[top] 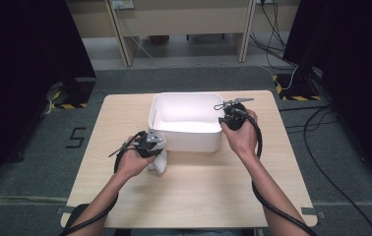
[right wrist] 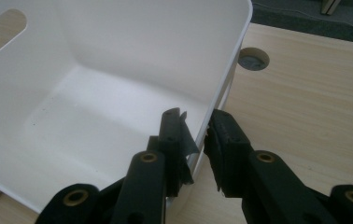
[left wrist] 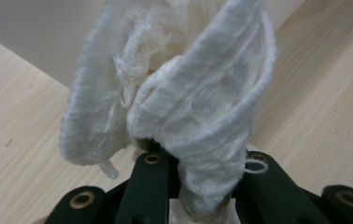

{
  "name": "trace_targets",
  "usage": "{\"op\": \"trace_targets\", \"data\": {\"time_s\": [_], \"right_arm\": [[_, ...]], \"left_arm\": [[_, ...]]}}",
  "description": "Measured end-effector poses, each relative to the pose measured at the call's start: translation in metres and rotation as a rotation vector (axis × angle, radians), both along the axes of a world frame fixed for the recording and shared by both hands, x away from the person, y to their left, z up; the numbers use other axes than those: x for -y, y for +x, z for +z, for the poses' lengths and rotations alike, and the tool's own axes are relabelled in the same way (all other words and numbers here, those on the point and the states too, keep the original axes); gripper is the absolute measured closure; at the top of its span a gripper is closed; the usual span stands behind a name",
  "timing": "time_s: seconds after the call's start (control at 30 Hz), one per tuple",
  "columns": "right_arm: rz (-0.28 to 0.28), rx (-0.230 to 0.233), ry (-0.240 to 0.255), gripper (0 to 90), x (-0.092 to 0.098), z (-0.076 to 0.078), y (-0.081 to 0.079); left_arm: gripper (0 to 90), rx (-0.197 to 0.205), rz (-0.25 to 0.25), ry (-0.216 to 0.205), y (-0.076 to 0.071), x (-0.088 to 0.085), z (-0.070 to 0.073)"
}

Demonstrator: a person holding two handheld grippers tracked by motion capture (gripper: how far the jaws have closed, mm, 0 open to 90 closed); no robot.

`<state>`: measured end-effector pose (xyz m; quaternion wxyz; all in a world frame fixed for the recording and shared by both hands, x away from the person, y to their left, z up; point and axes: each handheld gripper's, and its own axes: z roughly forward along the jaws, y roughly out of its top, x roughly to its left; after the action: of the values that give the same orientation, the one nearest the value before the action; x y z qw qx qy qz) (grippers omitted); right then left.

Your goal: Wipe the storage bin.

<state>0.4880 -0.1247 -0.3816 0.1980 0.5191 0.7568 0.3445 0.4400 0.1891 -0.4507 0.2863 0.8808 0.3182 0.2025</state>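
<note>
White, frayed cloth [left wrist: 179,112], a crumpled woven rag with loose threads, bunches up between the black jaws of the left hand-held gripper [left wrist: 202,163], which is clenched on its lower fold. In the left gripper view the rag rises from the jaws in two ribbed lobes over the pale wooden counter [left wrist: 20,135], with a white wall just behind it.

From the high view, the person's two forearms come in from the near edge of the counter [top: 194,196], each trailed by a black cable. The left hand-held gripper [top: 150,142] sits at the near left corner of the white rectangular plastic tub [top: 194,140], and the rag [top: 158,161] hangs below it, touching or nearly touching the counter just beside the tub's near wall, outside the tub.

Farther back, the right hand-held gripper [top: 229,114] is at the tub's right wall, near its far right corner. The right gripper view shows how it stands: the right hand-held gripper [right wrist: 198,135] straddles the thin white rim [right wrist: 233,60], one jaw inside the tub and one outside, closed on the wall. The tub's bare floor [right wrist: 95,121] is lit and carries a few small dark specks; an oval handle slot [right wrist: 3,29] opens in the far wall. A round grey hole [right wrist: 253,59] sits in the counter just beyond the tub's corner.

Beyond the counter lie grey carpet, floor cables and pale wooden furniture legs.
</note>
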Motion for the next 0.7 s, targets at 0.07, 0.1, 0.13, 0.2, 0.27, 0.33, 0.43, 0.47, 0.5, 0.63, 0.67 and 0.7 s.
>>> {"op": "trace_targets", "data": {"time_s": [0.07,0.1,0.13,0.2,0.27,0.33,0.43,0.47,0.5,0.63,0.67,0.7], "right_arm": [[0.0,-0.001,0.0,75.7,0.0,0.0,0.0],[0.001,-0.001,-0.002,75.7,0.0,0.0,0.0],[0.003,0.0,-0.005,75.7,0.0,0.0,0.0],[0.002,0.0,-0.001,75.7,0.0,0.0,0.0],[0.0,-0.001,0.002,75.7,0.0,0.0,0.0],[0.002,0.001,0.002,75.7,0.0,0.0,0.0],[0.0,0.0,0.001,75.7,0.0,0.0,0.001],[0.001,0.0,0.001,75.7,0.0,0.0,0.001],[0.001,0.0,0.001,75.7,0.0,0.0,0.001],[0.003,0.005,-0.002,75.7,-0.001,0.0,0.001],[0.003,0.005,-0.003,75.7,-0.001,0.0,0.001],[0.002,0.003,-0.002,75.8,-0.002,0.0,0.001]], "left_arm": [[77.9,0.01,-0.003,0.002,-0.001,0.0,0.003],[78.0,0.011,-0.004,0.006,-0.001,0.001,0.005],[77.9,0.017,-0.006,0.008,-0.001,0.001,0.006],[78.0,0.024,-0.01,0.008,-0.002,0.002,0.009],[77.9,0.032,-0.011,0.003,-0.003,0.002,0.012],[77.9,0.038,-0.014,0.003,-0.004,0.002,0.017],[78.0,0.05,-0.013,-0.003,-0.005,0.003,0.023],[78.0,0.056,-0.013,-0.006,-0.005,0.003,0.026],[77.9,0.059,-0.012,-0.004,-0.006,0.003,0.03],[77.9,0.077,-0.015,-0.008,-0.007,0.003,0.039],[78.0,0.08,-0.015,-0.01,-0.007,0.004,0.04],[78.0,0.078,-0.015,-0.007,-0.007,0.004,0.042]]}}
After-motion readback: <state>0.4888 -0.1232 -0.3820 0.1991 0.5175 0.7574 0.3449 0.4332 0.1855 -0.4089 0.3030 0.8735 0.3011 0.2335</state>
